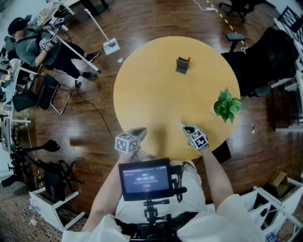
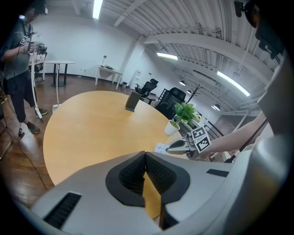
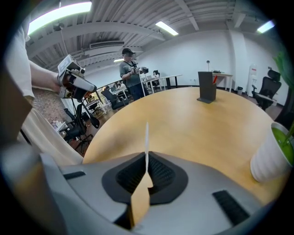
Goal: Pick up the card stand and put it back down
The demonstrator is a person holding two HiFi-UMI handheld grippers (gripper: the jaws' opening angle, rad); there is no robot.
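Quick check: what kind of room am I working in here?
Probably an open-plan office or lab: a round wooden table, black office chairs beside it, and desks along the white wall under strip lights.

Your left gripper (image 1: 140, 131) points forward and down, its jaws closed together with nothing between them. Your right gripper (image 1: 184, 127) is level with it and well apart, tilted the same way, its jaws pinched on a thin white card (image 3: 146, 137). Both forearms (image 1: 215, 175) reach out ahead of you.
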